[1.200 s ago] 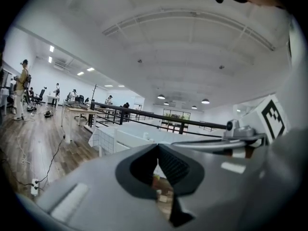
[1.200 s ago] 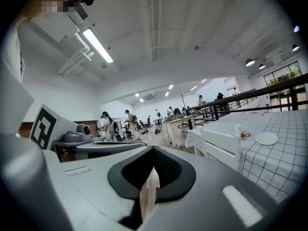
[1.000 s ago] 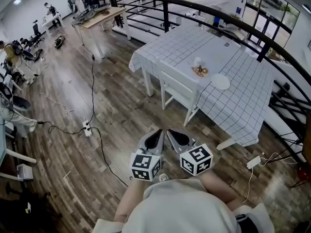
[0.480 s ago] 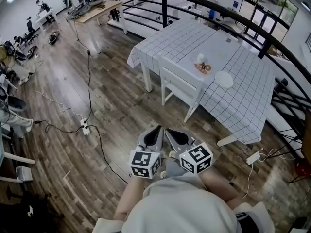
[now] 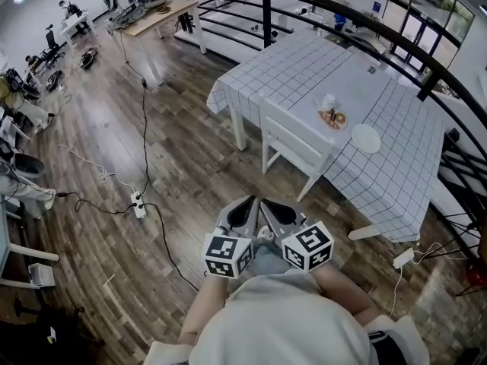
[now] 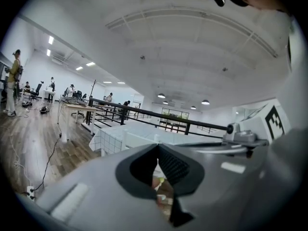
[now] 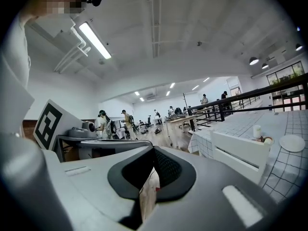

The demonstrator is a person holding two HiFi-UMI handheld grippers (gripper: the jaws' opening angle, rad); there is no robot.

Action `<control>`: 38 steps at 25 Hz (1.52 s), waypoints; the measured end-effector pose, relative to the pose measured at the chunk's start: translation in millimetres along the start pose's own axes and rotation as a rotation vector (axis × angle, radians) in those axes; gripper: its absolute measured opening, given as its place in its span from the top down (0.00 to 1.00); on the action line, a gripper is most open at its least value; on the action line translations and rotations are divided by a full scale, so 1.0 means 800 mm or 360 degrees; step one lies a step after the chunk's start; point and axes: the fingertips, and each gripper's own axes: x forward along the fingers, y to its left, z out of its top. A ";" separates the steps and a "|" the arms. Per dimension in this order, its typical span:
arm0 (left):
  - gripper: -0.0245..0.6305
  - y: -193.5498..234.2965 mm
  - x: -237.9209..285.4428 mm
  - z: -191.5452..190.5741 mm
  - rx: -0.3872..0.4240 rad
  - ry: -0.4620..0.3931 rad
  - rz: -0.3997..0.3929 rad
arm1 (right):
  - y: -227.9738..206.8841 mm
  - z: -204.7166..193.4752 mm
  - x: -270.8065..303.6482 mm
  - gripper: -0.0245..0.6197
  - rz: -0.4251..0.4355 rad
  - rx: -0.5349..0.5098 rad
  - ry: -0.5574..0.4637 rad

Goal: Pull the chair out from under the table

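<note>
Chair [image 5: 295, 139]: it is sitting tucked at the bench's [image 5: 304, 59] near edge, back facing me, so I am judging the top rail the natural grip.
Left tongs [image 5: 243, 213]: I am holding them closed and empty, well apart from the chair.
Right tongs [image 5: 278, 215]: closed and empty too, riding just beside the left.
</note>
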 end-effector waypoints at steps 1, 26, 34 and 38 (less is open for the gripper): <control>0.95 0.008 0.009 0.004 0.0004 0.0000 -0.0002 | -0.008 0.004 0.010 0.97 -0.0003 0.0003 -0.0002; 0.95 0.133 0.266 0.080 0.0089 0.0113 -0.0185 | -0.264 0.088 0.152 0.97 -0.0381 0.0083 -0.0052; 0.95 0.118 0.321 0.069 0.0113 0.0198 -0.0346 | -0.318 0.080 0.120 0.97 -0.0570 0.0114 -0.0026; 0.95 0.100 0.341 0.066 0.0141 0.0222 -0.0441 | -0.332 0.069 0.104 0.97 -0.0663 0.0129 -0.0006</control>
